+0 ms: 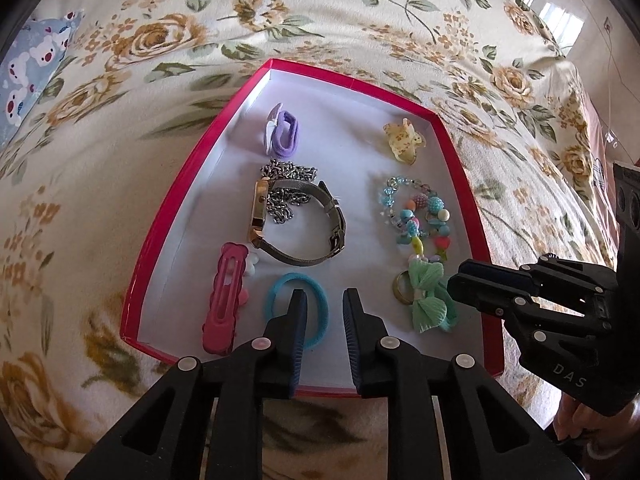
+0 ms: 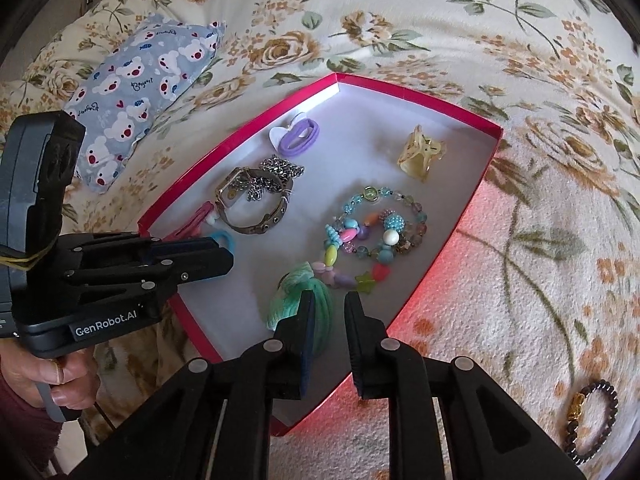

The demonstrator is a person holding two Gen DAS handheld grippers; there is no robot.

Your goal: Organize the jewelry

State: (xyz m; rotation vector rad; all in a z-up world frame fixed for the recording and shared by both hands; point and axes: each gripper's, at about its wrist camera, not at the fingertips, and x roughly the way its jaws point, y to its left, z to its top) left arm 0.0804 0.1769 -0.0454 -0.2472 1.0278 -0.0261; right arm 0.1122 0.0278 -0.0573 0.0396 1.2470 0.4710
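A red box (image 1: 172,216) (image 2: 486,160) with a white floor lies on the floral bedspread. In it lie a watch (image 1: 296,220) (image 2: 252,204), a chain (image 1: 290,184), a purple hair tie (image 1: 284,132) (image 2: 300,134), a yellow claw clip (image 1: 404,140) (image 2: 420,152), beaded bracelets (image 1: 416,216) (image 2: 372,232), a green bow (image 1: 428,296) (image 2: 320,316), a ring (image 1: 402,288), a pink clip (image 1: 224,300) and a blue hair tie (image 1: 316,292). My left gripper (image 1: 325,304) is open and empty over the blue tie. My right gripper (image 2: 329,308) is open and empty by the bow.
A dark beaded bracelet (image 2: 592,420) with a gold charm lies on the bedspread outside the box, at the right. A blue bear-print pillow (image 2: 144,88) (image 1: 28,68) lies beyond the box's left side.
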